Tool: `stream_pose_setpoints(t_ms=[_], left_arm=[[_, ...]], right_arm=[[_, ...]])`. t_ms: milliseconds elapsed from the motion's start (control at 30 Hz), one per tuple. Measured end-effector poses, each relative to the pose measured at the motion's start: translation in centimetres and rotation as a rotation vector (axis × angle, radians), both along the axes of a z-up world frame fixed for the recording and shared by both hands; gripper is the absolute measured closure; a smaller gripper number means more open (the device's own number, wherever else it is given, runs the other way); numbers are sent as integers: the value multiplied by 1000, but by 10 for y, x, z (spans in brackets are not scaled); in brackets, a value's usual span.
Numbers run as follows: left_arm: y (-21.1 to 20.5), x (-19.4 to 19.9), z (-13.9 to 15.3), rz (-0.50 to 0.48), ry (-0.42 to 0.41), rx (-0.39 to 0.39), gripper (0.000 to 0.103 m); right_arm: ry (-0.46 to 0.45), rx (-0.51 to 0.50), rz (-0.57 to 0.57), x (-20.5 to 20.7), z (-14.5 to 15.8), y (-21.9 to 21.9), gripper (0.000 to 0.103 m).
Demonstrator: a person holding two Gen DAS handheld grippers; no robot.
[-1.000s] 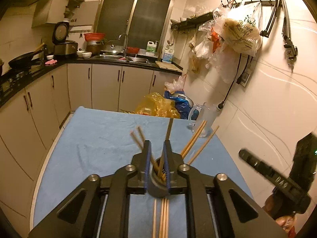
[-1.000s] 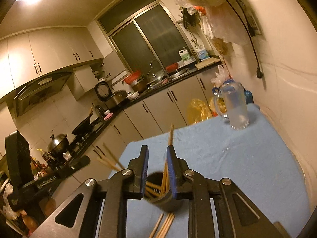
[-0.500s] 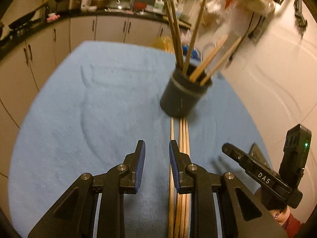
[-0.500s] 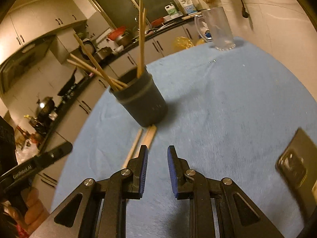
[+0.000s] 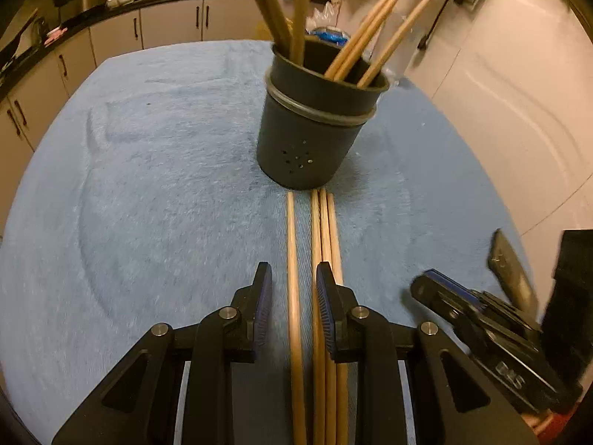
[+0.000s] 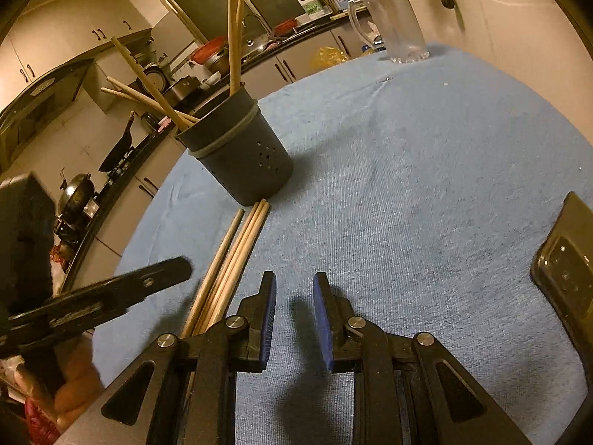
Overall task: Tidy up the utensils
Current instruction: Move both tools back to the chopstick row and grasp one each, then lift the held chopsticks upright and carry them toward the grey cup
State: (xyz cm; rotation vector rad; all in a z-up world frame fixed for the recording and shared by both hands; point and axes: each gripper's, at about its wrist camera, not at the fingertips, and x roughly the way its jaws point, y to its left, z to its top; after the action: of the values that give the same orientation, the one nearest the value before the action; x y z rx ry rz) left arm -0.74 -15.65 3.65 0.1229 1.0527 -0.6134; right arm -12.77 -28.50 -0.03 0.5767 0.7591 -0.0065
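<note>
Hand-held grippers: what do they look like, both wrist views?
Both match. The left hand-held gripper and the right hand-held gripper have black angular frames with triangular cut-outs and silver pivot bolts; their fingers carry ribbed blue pads. White lettering marks the body, too blurred to read. No cables visible.

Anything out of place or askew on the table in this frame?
Yes. Four chopsticks lie loose on the blue cloth in front of the dark holder, one slightly apart from the other three. The holder stands upright and nothing looks spilled or broken.
</note>
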Motion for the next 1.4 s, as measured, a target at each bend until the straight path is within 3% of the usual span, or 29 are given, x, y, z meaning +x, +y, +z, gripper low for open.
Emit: stream_pose_setpoints(t_ms=[100, 167, 367, 533, 633, 1000, 1133, 1200, 1400], left_arm=[[-8, 10, -8, 11, 21, 26, 81], [-8, 13, -13, 27, 18, 45, 88], [14, 13, -14, 107, -2, 64, 95], [53, 5, -14, 186, -16, 37, 94], [71, 1, -15, 192, -25, -20, 94], [82, -5, -25, 180, -59, -88, 94], [86, -8, -27, 180, -58, -97, 94], [87, -9, -26, 181, -56, -101, 94], [91, -9, -25, 183, -48, -112, 94]], right_arm=[[-4, 8, -2, -1, 1, -1, 81], [-1, 7, -3, -1, 1, -1, 81], [11, -31, 10, 2, 4, 5, 81], [36, -64, 48, 10, 12, 15, 81], [68, -56, 84, 23, 15, 22, 81], [186, -110, 132, 58, 6, 61, 81], [205, -210, 140, 61, 9, 73, 82], [242, -318, 152, 62, 11, 78, 85], [322, -376, 144, 57, 10, 52, 87]])
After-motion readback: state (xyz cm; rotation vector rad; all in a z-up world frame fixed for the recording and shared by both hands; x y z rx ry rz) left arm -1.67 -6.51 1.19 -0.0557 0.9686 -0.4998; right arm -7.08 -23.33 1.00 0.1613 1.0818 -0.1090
